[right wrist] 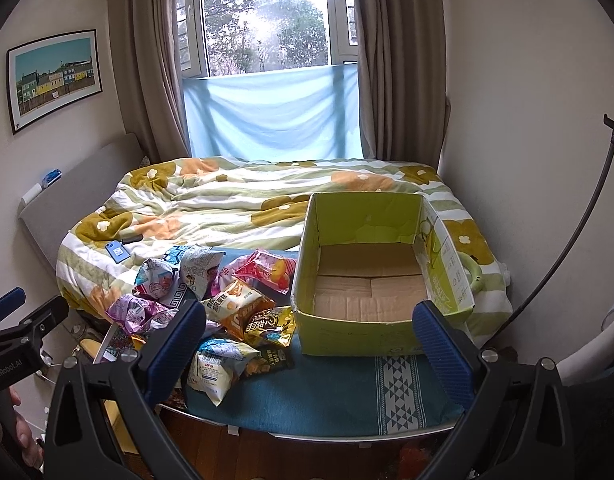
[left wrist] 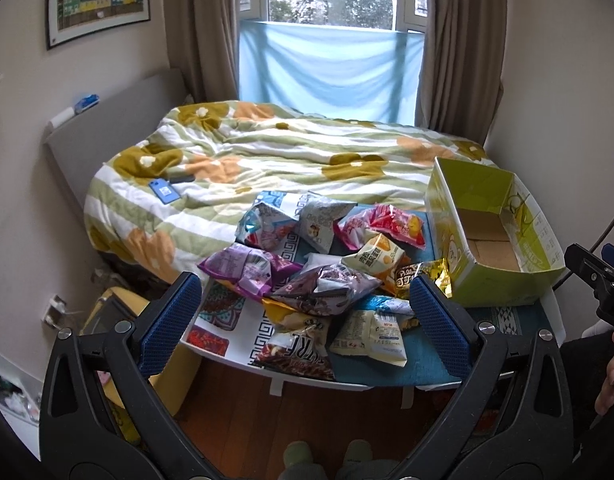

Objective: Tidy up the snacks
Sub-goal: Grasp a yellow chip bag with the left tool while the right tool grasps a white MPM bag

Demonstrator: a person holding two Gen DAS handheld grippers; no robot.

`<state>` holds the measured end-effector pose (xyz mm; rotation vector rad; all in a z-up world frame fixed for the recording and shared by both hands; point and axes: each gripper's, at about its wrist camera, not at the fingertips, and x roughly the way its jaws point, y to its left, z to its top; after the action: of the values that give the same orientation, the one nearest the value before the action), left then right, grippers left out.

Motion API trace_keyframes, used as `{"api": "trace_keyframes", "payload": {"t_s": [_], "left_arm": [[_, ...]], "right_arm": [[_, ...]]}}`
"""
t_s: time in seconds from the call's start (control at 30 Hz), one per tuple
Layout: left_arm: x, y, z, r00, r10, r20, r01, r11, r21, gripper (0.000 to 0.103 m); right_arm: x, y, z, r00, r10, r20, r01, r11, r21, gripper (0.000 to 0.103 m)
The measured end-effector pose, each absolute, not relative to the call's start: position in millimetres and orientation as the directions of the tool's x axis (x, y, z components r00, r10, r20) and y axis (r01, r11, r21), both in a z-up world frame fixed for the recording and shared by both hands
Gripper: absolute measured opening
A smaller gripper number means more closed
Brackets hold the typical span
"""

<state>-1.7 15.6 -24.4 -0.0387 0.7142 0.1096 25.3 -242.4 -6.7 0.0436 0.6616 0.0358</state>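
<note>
A heap of snack bags [left wrist: 319, 272] [right wrist: 227, 312] lies on a small table with a patterned blue cloth [left wrist: 419, 360] [right wrist: 327, 392] at the foot of a bed. An empty green cardboard box [left wrist: 491, 236] [right wrist: 371, 276] stands to the right of the heap, its top open. My left gripper [left wrist: 307, 320] hangs open in front of the heap, nothing between its blue pads. My right gripper [right wrist: 311, 344] is open too, held before the table between the heap and the box. Each gripper shows at the edge of the other's view.
Behind the table spreads a bed with a green and orange floral quilt [left wrist: 267, 160] [right wrist: 235, 204]; a blue card and a dark object lie on it. Curtains and a window stand beyond. A yellow object [left wrist: 119, 308] sits on the floor at left. A person's feet show below.
</note>
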Motion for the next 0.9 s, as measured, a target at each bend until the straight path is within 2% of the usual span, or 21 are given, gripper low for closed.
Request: {"api": "trace_keyframes", "payload": {"t_s": [0.37,0.9], "left_arm": [[25,41,-108,0.618,-0.004,-0.786,-0.058,0.997,-0.052,0.102],[96,82,-221,0.384,-0.199,-0.902,0.096,0.980,-0.175,0.102]], "right_arm": [[50,-244,-63,0.704,0.160,-0.692,-0.063,0.984,0.164,0.103],[91,-181,-161,0.540,0.192,-0.820,0.055,0.963,0.262,0.103]]}}
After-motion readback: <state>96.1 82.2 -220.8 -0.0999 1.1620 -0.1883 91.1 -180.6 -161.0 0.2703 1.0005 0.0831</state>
